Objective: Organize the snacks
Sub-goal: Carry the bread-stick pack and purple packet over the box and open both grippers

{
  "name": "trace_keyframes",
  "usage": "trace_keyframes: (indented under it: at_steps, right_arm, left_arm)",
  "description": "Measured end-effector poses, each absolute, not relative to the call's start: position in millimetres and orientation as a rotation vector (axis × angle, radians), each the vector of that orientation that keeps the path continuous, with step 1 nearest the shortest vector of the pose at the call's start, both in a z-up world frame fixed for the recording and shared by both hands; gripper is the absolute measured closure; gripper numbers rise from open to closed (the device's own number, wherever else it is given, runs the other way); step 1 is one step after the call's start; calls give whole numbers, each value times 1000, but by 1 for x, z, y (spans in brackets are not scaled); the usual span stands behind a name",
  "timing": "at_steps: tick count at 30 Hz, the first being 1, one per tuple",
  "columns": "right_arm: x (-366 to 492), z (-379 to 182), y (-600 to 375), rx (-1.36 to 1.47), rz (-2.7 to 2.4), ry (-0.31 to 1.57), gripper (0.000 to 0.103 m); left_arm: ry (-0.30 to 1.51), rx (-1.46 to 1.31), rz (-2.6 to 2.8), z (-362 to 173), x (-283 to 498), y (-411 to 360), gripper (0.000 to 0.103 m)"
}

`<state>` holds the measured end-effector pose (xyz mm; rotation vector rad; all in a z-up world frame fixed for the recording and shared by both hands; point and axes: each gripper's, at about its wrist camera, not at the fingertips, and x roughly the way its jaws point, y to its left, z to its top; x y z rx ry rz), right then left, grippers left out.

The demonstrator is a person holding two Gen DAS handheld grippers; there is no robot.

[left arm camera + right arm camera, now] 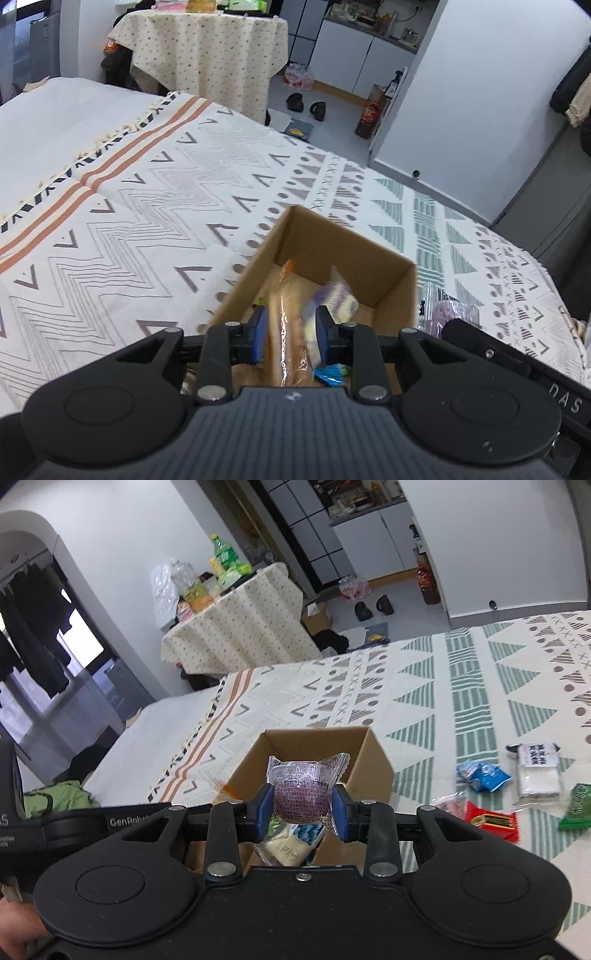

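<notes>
Snack sorting is well under way on the patterned bedspread (pixel 461 686). Nearest the right wrist lens, the right gripper (pixel 302 808) has its blue pads closed about halfway onto a purple round snack (pixel 301 788) in clear wrap and holds it above the near rim of the cardboard box (pixel 373 771). Directly beneath it, a cream-coloured packet (pixel 284 845) and a blue-printed one already lie inside the box.

Out toward three o'clock, loose snacks remain on the cover: a red packet (pixel 493 821), a blue packet (pixel 482 775), a white block (pixel 539 771) and a green packet (pixel 578 806). By this count, the job looks roughly half done, with at least four pieces still to collect.

In the left wrist view, the left gripper (pixel 290 338) points forward and down into the same box (pixel 255 273), its jaws partly closed around a long clear-wrapped tan snack (pixel 284 317). Whether the pads truly pinch it or it is slipping free cannot be told through the blur. A purple-and-cream packet (pixel 340 299) lies just beyond, at one o'clock, inside the box.

Both grippers meet over the box from opposite sides. At the bottom-left edge, part of a hand (pixel 18 930) shows.
</notes>
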<state>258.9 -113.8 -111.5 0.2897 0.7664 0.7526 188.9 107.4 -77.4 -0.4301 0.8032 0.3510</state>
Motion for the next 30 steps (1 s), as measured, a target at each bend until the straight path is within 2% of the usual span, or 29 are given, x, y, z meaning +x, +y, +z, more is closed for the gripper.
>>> trace_keyframes:
  at_steps: [2,4,7,11,15,16,21,25,30]
  right_arm:
    - [258,-113,-108,272,768,785,69]
    - [255,-114,-103,262,778,799,69]
    - [252,-114,-98,249,810,833,62]
    - [249,-108,-106,257,798,829,61]
    - [250,-103,-119,272,757,826,57]
    - [250,-103,-123,267,740,828,53]
    - [247,-105,-144,272,686,837,49]
    - [245,-106,-160,270,664,815,38]
    - [247,-110,-183,285,617,818,36]
  left_arm:
    - [816,-454,348,-79,189,114,73]
    - [822,-478,350,-80,188,119,62]
    - [814,-481,354,-79,185,122,52]
    - [818,-477,334,-75,183,119,48]
    - [807,-466,333,-70,179,113,29]
    - [802,-463,335,-68,178,111,26]
    - [807,-432,335,-63,178,98,24]
    - [806,-412,321,-60,177,86,18]
    - [822,-369,308,-63,179,64,18]
